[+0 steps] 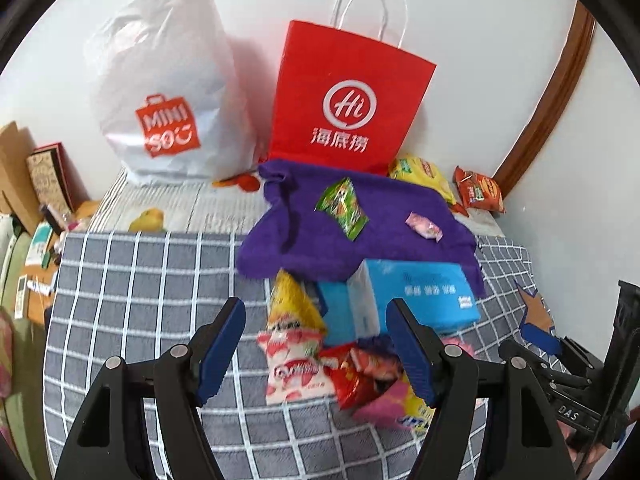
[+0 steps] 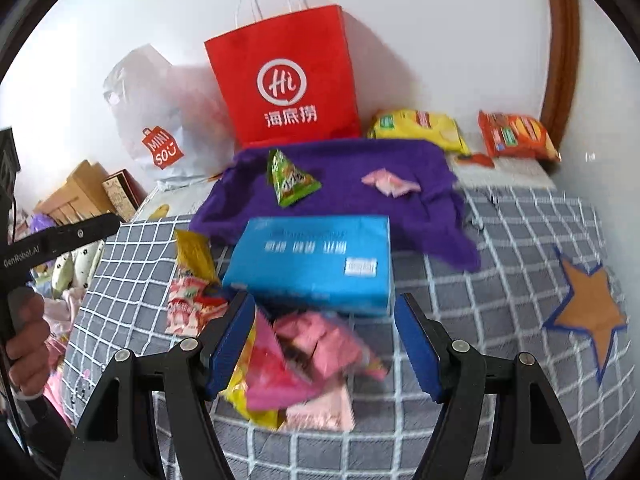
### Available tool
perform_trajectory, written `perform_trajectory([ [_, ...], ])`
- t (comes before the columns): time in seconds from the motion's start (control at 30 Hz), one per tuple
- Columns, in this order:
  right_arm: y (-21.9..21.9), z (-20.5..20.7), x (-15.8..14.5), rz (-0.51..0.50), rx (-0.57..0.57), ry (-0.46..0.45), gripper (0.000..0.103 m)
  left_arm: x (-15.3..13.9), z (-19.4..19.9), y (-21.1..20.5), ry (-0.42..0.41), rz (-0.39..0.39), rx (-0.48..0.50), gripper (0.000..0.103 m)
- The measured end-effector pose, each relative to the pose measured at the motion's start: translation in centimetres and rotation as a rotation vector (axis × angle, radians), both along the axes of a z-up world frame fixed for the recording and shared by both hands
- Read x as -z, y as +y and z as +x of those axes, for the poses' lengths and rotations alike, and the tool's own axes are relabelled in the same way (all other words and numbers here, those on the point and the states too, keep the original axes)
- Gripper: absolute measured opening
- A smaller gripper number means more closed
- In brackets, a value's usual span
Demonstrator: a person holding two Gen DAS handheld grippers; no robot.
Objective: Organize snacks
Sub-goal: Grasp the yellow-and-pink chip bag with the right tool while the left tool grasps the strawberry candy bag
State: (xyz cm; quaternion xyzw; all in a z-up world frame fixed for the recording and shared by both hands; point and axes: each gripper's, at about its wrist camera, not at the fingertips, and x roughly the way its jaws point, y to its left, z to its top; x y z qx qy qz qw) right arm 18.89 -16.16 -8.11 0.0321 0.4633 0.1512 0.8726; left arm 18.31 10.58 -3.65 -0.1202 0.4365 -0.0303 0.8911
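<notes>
Two hand-held grippers are hovering over a grey checked bedcover (image 2: 500,320), both with jaws standing wide and holding nothing. The left gripper (image 1: 316,348) is pointing down at a heap of snack packets (image 1: 304,364), red-and-white and yellow ones lying just in front of a blue box (image 1: 416,296). The right gripper (image 2: 324,336) is hanging above a blurred pile of pink packets (image 2: 316,356) on the near side of the same box. Behind the box a purple cloth (image 2: 340,184) is lying spread, bearing a green packet (image 2: 290,180) and a small pink sweet (image 2: 390,184); a red paper bag (image 2: 284,80) and a white plastic bag (image 1: 164,92) are standing against the wall, with a yellow packet (image 2: 420,128) and an orange packet (image 2: 516,134) beside them. The step in hand appears to be the approach to a first pick. The next move is probably calling for one gripper to descend and close on a single packet from the loose heap.
</notes>
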Motion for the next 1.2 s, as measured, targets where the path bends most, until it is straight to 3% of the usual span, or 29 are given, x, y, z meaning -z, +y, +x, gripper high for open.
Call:
perform_trajectory([
  [0.1,1.2,-1.6,0.5,0.005,-0.058,-0.006,0.072,1.0,-1.0,0.5,0.024,-0.023,-0.012,0.071],
  [0.27,5.2,-4.0,2.0,-0.131,-0.168,-0.075,0.072,2.6,-2.7,1.4,0.041,-0.030,-0.036,0.071],
  [0.47,8.5,-5.4,4.1,-0.207,-0.313,-0.120,0.073,5.0,-3.7,3.0,0.087,-0.058,-0.069,0.071],
  [0.7,9.7,-4.7,7.4,-0.316,-0.323,-0.104,0.070,6.3,-4.0,3.7,0.118,-0.059,-0.074,0.071],
  [0.8,9.8,-5.4,7.2,-0.317,-0.340,-0.134,0.054,6.6,-3.7,3.7,0.120,-0.055,-0.075,0.071],
  [0.9,9.2,-6.1,6.3,-0.258,-0.353,-0.134,0.048,7.4,-3.3,3.4,0.134,-0.052,-0.073,0.071],
  [1.2,5.8,-7.9,2.5,-0.094,-0.295,-0.186,0.046,10.2,-1.4,1.5,0.188,-0.053,-0.068,0.071],
])
